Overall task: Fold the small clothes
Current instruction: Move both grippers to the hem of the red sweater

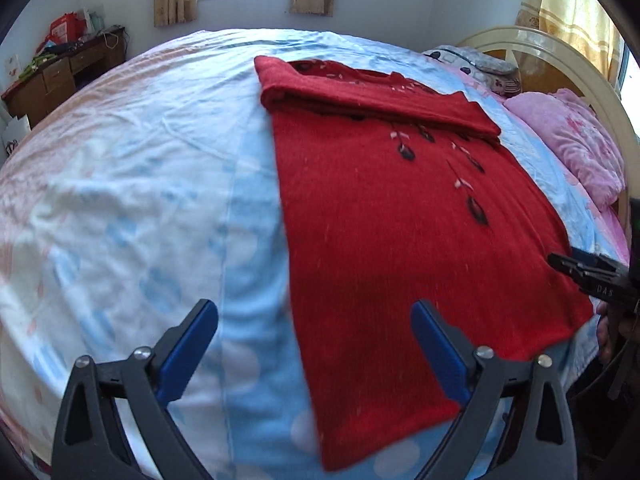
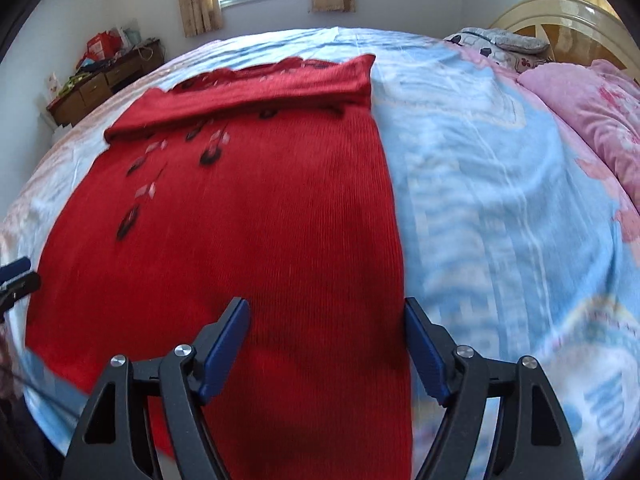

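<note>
Ribbed red knit sweater [image 1: 392,240] (sleeves folded across); both grippers' fingers [image 1: 188,350] apart.

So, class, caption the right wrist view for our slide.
Open right gripper poised over red sweater on bed.

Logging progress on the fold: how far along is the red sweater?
Done: the red sweater lies flat on the bedsheet, its far end folded over in a band. In hand: nothing; the left claw and right claw are open near its near corners. Left: the remaining folds.
</note>
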The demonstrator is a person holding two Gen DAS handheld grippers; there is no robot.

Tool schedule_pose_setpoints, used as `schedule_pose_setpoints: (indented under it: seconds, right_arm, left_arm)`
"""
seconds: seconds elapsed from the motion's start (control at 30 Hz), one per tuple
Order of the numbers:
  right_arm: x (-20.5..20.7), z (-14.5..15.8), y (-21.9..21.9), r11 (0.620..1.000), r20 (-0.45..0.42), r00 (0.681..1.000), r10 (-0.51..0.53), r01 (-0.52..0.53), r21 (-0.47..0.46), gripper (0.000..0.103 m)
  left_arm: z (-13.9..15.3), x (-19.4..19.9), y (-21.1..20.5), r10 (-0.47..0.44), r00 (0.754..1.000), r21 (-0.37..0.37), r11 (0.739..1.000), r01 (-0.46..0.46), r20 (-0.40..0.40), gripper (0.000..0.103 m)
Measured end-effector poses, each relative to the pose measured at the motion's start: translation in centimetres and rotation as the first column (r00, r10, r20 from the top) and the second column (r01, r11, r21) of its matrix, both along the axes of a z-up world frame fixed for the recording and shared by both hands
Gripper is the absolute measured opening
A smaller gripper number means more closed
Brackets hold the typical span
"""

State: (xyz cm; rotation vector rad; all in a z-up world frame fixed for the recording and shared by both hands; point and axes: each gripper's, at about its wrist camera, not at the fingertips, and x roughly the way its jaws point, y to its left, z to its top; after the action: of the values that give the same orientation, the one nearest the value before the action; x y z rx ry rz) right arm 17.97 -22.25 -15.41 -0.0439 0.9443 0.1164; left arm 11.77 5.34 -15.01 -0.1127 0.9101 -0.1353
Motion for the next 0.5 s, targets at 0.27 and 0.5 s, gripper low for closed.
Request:
schedule_pose_setpoints:
  seconds: [0.27, 0.5]
  right_arm:
    - [-4.1, -0.9, -1.3, 1.000, -0.031, 1.000, -0.002, 0.002, 0.006, 0.077]
    - [-5.0, -1.0, -2.1, 1.000, 0.002, 1.000, -0.022, 0.022, 0.010, 0.077]
  left_arm:
    - [-0.9, -2.3, 0.3, -0.030, 0.998, -0.089, 0.996, 0.024, -0.057, 0.084]
    - [-1.1, -3.4, -0.4, -0.050, 0.997, -0.099, 0.994, 0.045, -0.052, 0.056]
